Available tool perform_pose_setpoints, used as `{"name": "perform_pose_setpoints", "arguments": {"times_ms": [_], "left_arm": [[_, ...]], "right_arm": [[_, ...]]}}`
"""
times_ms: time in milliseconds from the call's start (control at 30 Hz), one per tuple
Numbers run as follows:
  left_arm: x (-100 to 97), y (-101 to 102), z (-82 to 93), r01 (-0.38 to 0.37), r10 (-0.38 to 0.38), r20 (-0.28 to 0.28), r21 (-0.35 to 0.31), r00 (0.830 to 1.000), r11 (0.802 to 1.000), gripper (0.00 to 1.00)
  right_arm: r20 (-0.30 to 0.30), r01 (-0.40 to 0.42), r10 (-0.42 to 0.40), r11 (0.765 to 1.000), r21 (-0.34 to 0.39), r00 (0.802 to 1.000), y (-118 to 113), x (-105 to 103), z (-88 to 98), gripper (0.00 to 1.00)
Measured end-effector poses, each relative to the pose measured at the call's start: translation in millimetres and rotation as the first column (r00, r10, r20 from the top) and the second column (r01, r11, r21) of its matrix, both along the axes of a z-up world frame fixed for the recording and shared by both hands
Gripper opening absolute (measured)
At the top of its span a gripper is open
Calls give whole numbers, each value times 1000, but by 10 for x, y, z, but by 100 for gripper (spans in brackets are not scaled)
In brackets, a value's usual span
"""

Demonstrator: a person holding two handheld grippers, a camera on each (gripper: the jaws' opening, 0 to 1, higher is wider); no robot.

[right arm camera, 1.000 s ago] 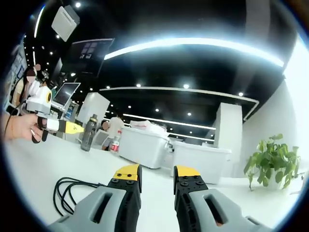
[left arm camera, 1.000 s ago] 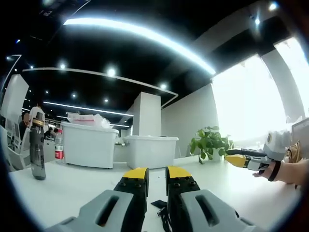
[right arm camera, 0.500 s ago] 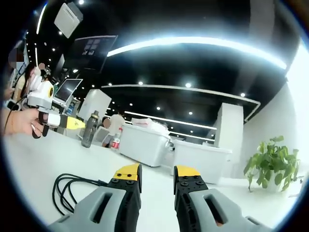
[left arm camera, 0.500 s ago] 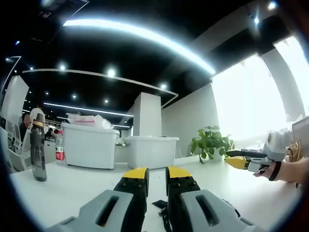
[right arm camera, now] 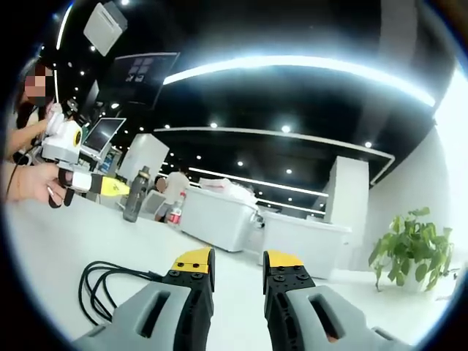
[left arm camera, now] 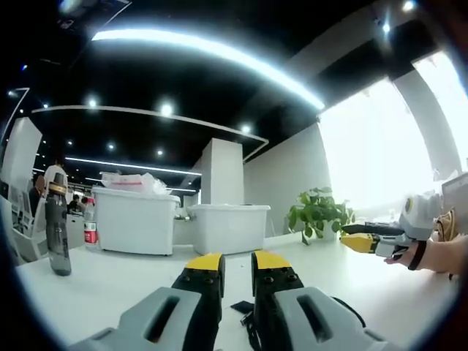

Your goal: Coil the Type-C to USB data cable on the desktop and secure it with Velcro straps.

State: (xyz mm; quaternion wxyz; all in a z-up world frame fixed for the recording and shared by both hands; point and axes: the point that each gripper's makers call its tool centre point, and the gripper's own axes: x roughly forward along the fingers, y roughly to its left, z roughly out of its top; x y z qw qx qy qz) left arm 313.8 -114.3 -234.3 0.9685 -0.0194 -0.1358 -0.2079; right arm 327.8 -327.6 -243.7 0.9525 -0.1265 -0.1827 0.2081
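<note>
Left gripper point(left arm camera: 237, 265) & right gripper point(right arm camera: 238, 262): grey bodies, black jaws w/ yellow tips; thin black cable point(right arm camera: 110, 289) and a small black strap piece point(left arm camera: 242, 306) on the glossy white desktop point(left arm camera: 110, 281). Two white plastic bins point(left arm camera: 136, 219), smoky dark-grey water bottle point(left arm camera: 57, 230) w/ black lid, small clear bottle w/ red label point(left arm camera: 89, 223), green leafy potted plant point(left arm camera: 316, 213). Black ceiling point(right arm camera: 278, 102) w/ white light strips & spots, white walls.
</note>
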Motion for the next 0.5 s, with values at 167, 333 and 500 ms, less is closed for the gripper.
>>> {"name": "perform_pose_setpoints", "arguments": {"times_ms": [167, 333, 500], "left_arm": [[12, 1, -19, -4, 4, -5, 9, 1000, 1000, 16], [24, -2, -45, -9, 9, -12, 21, 1000, 1000, 16], [26, 5, -48, -13, 13, -12, 27, 1000, 1000, 17]], "right_arm": [[3, 6, -6, 1000, -8, 1000, -3, -5, -1, 25], [3, 7, -7, 1000, -9, 1000, -10, -9, 1, 25], [9, 8, -8, 1000, -15, 1000, 3, -22, 8, 25]]}}
